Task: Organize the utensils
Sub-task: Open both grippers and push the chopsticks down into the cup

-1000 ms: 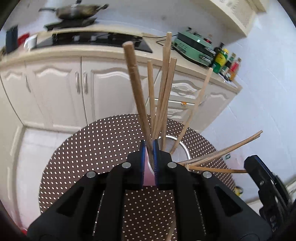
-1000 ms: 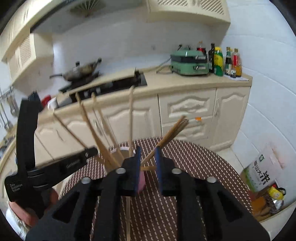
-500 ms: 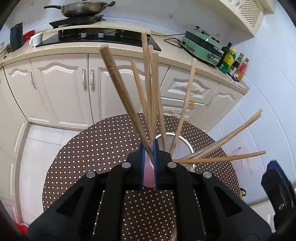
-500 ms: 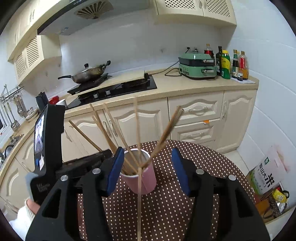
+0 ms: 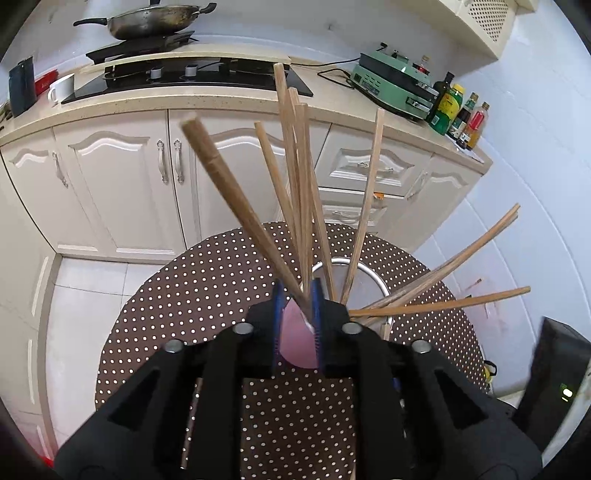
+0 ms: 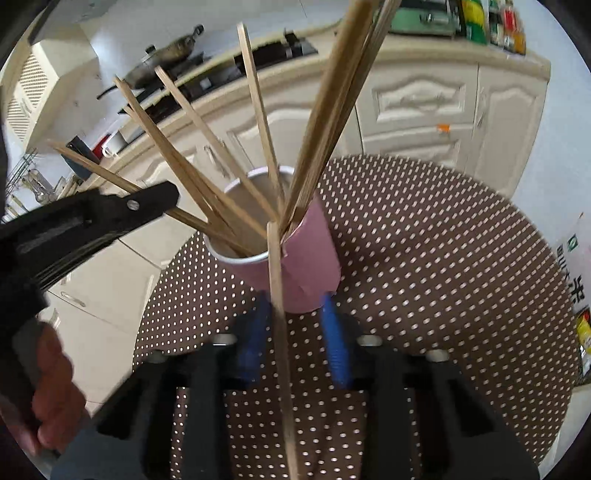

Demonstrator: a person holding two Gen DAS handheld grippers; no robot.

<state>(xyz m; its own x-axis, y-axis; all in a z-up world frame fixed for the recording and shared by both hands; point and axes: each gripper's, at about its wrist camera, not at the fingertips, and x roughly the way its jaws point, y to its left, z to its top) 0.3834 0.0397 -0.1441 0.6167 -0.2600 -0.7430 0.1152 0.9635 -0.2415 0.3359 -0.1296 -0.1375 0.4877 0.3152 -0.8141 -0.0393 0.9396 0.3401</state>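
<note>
Round table with brown polka-dot cloth (image 5: 207, 280), kitchen behind it. Cream cabinets (image 5: 122, 184) run under a beige countertop (image 5: 229, 103). Black gas hob (image 5: 192, 75) on the counter, a wok (image 5: 147, 24) sitting on a separate burner stand behind it. White mug (image 5: 61, 86) at the hob's left end, dark upright item beside it (can't tell what). Green electric cooker (image 5: 391, 83) to the right, cord trailing. Sauce bottles (image 5: 458, 110) clustered just beside the cooker. Printed bag (image 6: 574, 273) by the wall past the table.
</note>
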